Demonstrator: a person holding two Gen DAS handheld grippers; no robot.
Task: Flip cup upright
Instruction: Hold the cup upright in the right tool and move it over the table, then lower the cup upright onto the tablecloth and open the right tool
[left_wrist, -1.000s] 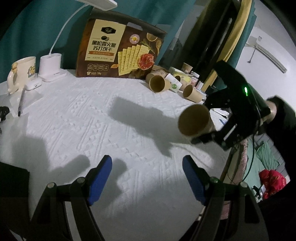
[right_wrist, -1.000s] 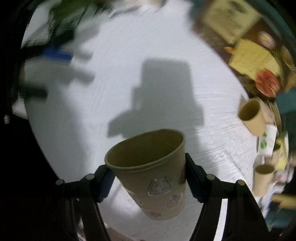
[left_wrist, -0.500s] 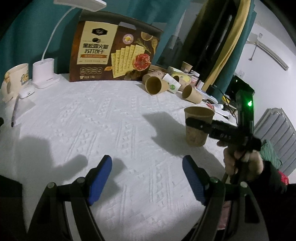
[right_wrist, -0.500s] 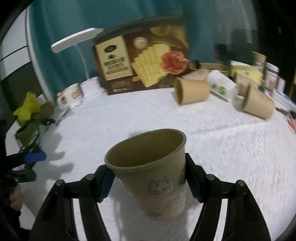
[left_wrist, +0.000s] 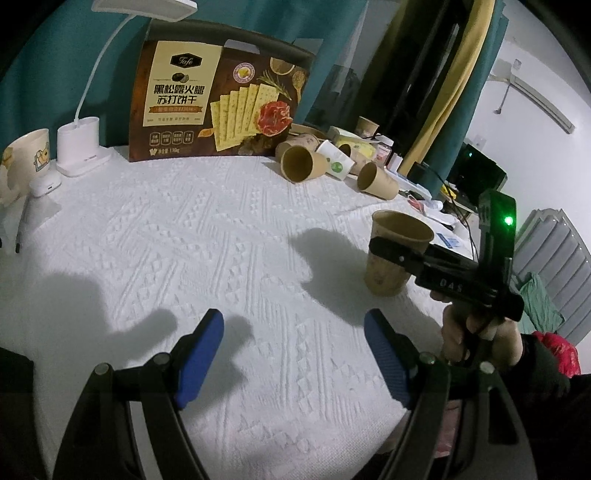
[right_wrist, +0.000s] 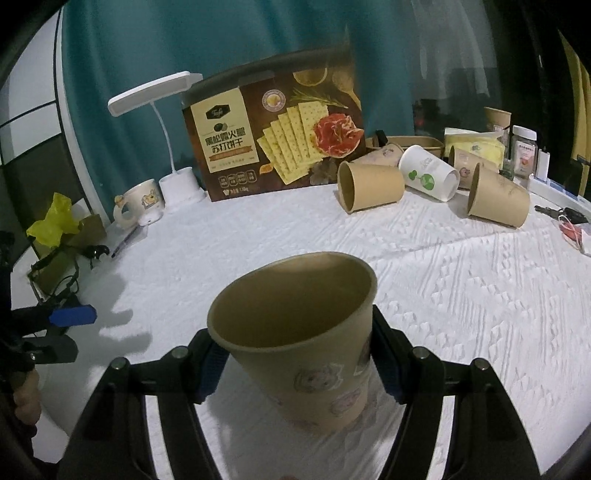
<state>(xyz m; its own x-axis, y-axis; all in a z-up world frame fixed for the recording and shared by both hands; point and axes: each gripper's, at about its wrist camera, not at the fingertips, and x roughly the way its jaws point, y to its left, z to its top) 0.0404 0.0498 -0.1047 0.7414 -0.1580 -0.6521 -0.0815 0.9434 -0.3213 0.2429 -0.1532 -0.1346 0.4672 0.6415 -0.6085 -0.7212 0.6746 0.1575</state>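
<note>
A brown paper cup (right_wrist: 306, 354) with cartoon stickers stands mouth up between the blue pads of my right gripper (right_wrist: 295, 363), which is shut on it. Its base rests on or just above the white tablecloth (right_wrist: 461, 295). In the left wrist view the same cup (left_wrist: 395, 254) stands near the table's right edge, with the right gripper (left_wrist: 402, 254) clamped across it and a hand (left_wrist: 465, 332) below. My left gripper (left_wrist: 293, 356) hovers open over the cloth at the near edge, holding nothing.
Several paper cups (right_wrist: 369, 186) lie on their sides at the back, with a white one (right_wrist: 428, 173) among them. A cracker box (right_wrist: 273, 136), a desk lamp (right_wrist: 177, 184) and a mug (right_wrist: 140, 203) stand at the back left. Jars and clutter (right_wrist: 522, 149) crowd the far right.
The right gripper rolled the cup from mouth-sideways in the air to upright, then brought it down to the cloth near the right edge. The left gripper shifted slightly, still open.
</note>
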